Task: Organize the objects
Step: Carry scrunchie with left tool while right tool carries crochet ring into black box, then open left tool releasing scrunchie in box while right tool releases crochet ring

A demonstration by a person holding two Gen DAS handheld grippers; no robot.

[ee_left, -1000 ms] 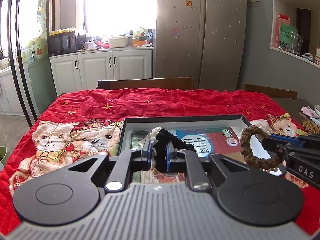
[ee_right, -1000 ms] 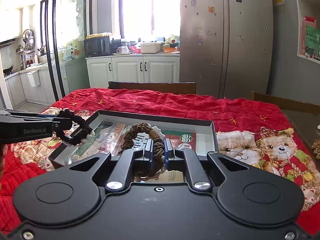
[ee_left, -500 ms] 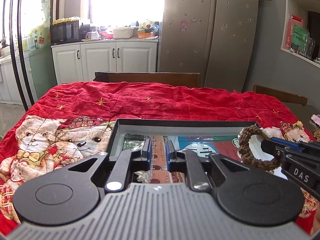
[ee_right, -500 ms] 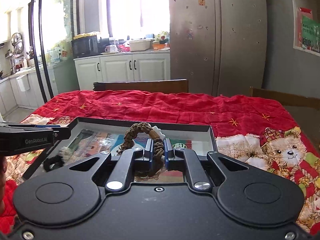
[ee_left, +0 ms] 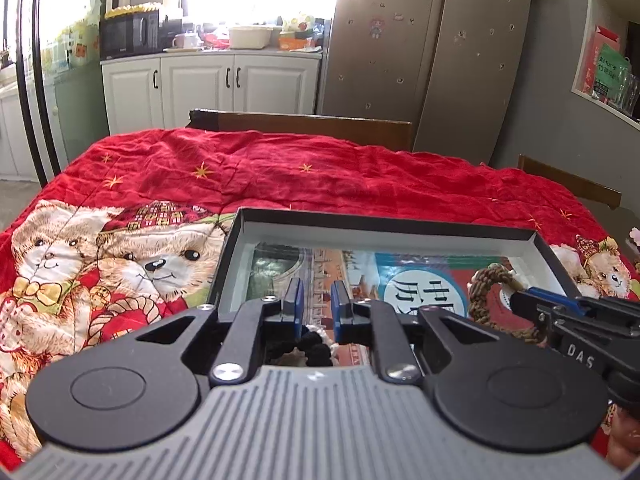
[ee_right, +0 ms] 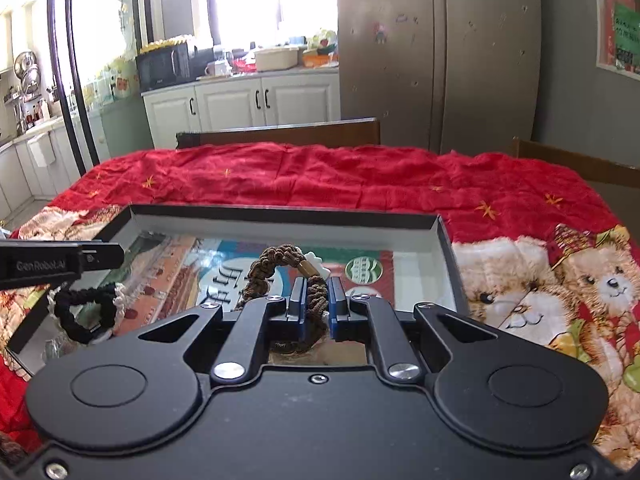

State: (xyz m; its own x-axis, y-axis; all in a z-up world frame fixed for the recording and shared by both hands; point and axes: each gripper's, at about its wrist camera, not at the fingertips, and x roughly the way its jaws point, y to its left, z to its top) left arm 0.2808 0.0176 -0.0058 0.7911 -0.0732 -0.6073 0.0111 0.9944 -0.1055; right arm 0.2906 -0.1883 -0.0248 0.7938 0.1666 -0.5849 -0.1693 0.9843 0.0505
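Note:
A shallow black tray (ee_left: 384,224) with printed sheets on its floor lies on the red bear-print cloth (ee_left: 280,172). My left gripper (ee_left: 316,288) is low over the tray's near left part, shut on a black beaded bracelet (ee_left: 314,350). The bracelet sits low at the root of the pads, and the pad tips are bare. From the right wrist view the black bracelet (ee_right: 62,314) hangs as a loop under the left gripper (ee_right: 116,256). My right gripper (ee_right: 316,284) is shut on a brown braided bracelet (ee_right: 276,256) over the tray (ee_right: 280,212), right of middle.
Two wooden chair backs (ee_left: 312,124) stand behind the table's far edge, with a fridge and white cabinets beyond. Bare red cloth lies beyond and left of the tray. Small items (ee_left: 634,236) show at the table's right edge.
Both grippers have sunk closer to the tray. The black bracelet, which stood up between the left pads, now sits low behind them. The brown bracelet stays in the right grip.

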